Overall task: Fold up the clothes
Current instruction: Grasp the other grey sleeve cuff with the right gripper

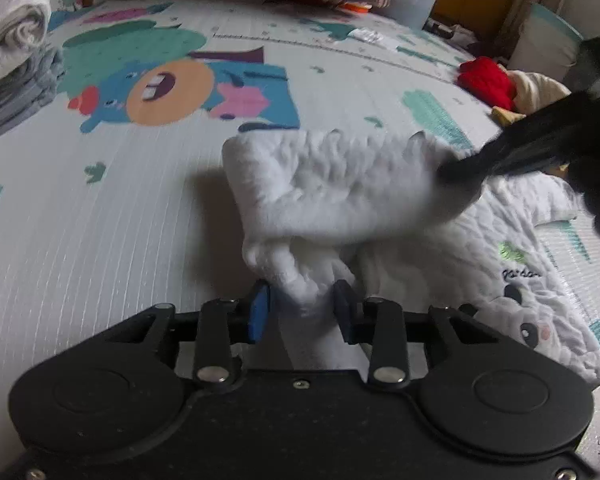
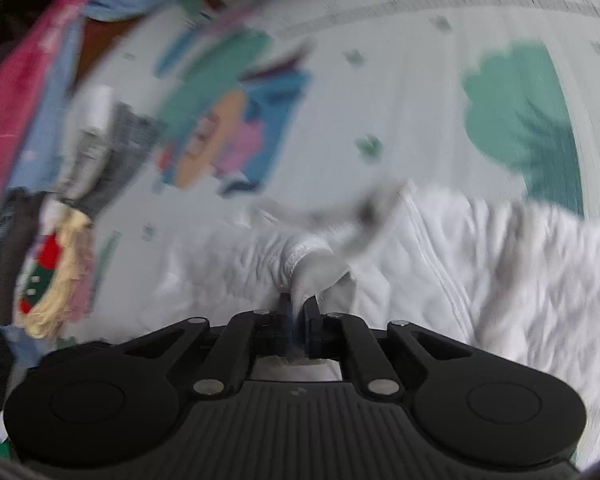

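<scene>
while the white quilted garment (image 1: 340,188) is half lifted off the cartoon play mat (image 1: 100,208), the left gripper (image 1: 302,304) has a bunched fold of it between its blue pads – fairly narrow gap, cloth pinched in there. the right gripper (image 2: 298,312) is clamped nearly flat on another bit of the same white cloth (image 2: 440,248), and its view is pretty blurry – from the left camera it comes in dark from the right. rest of the garment with the panda patch (image 1: 528,320) lies on the mat, folded stack (image 1: 12,52) off to the far left
</scene>
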Demonstrator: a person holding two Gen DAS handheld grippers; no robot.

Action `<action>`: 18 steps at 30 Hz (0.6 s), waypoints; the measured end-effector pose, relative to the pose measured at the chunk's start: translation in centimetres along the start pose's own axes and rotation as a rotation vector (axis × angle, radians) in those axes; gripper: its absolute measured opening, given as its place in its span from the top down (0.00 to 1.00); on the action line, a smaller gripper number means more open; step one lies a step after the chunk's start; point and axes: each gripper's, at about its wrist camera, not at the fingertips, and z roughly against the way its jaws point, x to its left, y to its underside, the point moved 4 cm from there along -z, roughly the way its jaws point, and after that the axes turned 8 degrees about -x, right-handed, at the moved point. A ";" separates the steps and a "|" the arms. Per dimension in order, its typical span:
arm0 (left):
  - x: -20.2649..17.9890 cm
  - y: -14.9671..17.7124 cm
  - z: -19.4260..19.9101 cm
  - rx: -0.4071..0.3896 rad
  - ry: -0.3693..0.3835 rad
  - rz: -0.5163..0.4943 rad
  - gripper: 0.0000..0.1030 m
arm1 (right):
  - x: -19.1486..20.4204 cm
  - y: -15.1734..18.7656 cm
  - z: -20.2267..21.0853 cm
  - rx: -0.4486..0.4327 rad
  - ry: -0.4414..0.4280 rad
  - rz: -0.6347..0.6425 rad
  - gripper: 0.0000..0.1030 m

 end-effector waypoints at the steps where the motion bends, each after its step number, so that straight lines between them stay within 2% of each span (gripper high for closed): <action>1: 0.0 0.1 -0.1 0.006 -0.004 0.003 0.70 | 0.1 -0.8 1.0 -0.033 -0.017 -0.018 0.93; 3: 0.1 0.2 -0.1 0.007 -0.009 0.007 0.70 | -0.1 -2.2 2.7 -0.082 -0.033 -0.049 0.93; 4: 0.1 0.2 -0.1 0.008 -0.010 0.009 0.70 | -0.1 -2.4 3.0 -0.080 -0.030 -0.036 0.93; 9: -0.1 0.0 -0.2 0.023 -0.024 0.009 0.70 | -1.8 0.3 0.4 0.080 0.063 0.039 0.92; 12: -0.2 -0.2 0.3 0.030 -0.011 0.006 0.68 | -3.0 1.6 -0.4 0.102 0.105 0.047 0.92; 14: 0.1 -1.0 1.7 -0.021 -0.012 0.000 0.68 | -3.1 1.4 -0.2 0.090 0.096 0.028 0.92; 16: 0.2 -2.5 3.4 -0.135 -0.007 -0.024 0.71 | -3.1 1.2 -0.2 0.084 0.093 0.028 0.92; 18: 0.0 -3.5 3.3 -0.164 0.022 -0.035 0.80 | -3.1 1.0 -0.2 0.080 0.093 0.033 0.92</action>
